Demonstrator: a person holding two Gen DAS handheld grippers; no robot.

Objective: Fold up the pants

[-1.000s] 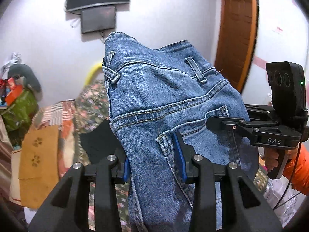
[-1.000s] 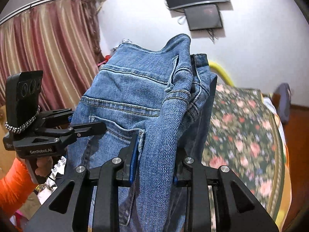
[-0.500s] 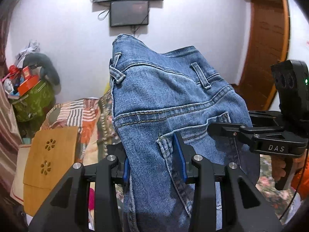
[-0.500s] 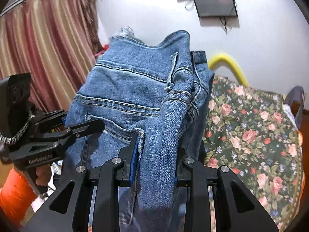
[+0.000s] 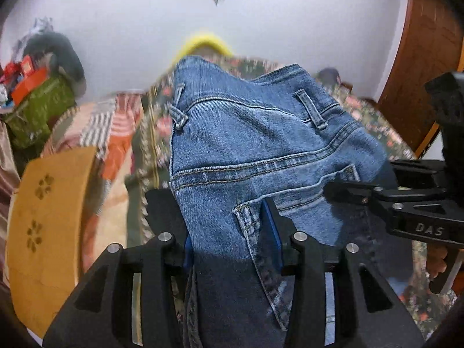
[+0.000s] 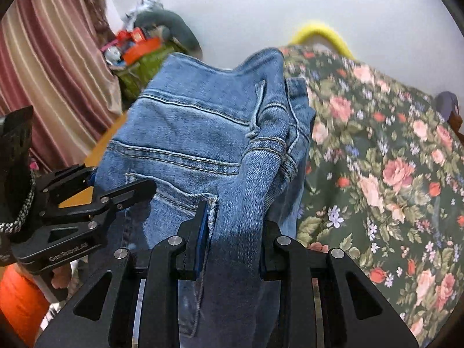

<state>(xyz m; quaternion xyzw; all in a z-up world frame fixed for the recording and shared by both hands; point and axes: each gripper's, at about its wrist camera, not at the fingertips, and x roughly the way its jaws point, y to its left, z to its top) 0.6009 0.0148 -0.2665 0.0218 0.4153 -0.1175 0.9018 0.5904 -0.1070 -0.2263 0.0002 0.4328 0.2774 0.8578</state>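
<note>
Jeans (image 5: 261,150) hang in the air between my two grippers, waistband end farthest from me, above the near part of a bed whose floral cover (image 6: 391,159) spreads to the right. I hold them by two separate spots below the waistband so the cloth stays spread across its width instead of bunching; that should let me lay it down flat on the bed for the fold, which I judge is the step in hand.

My left gripper (image 5: 229,232) has the denim between its blue pads beside the back pocket's corner, and its jaws are opening slightly; the pads look pressed on the cloth. My right gripper (image 6: 235,232) is clamped on a thick doubled ridge of denim at the side seam, near a belt loop. Each gripper shows in the other's view, reaching in from the side, so both hold the same garment.

Counted: one pair of jeans, two grippers, three belt loops in view. Beyond the bed are a white wall, one yellow curved bar (image 6: 322,33), a wooden board with two flower cut-outs (image 5: 52,226) on the left, and a striped curtain (image 6: 43,66).
</note>
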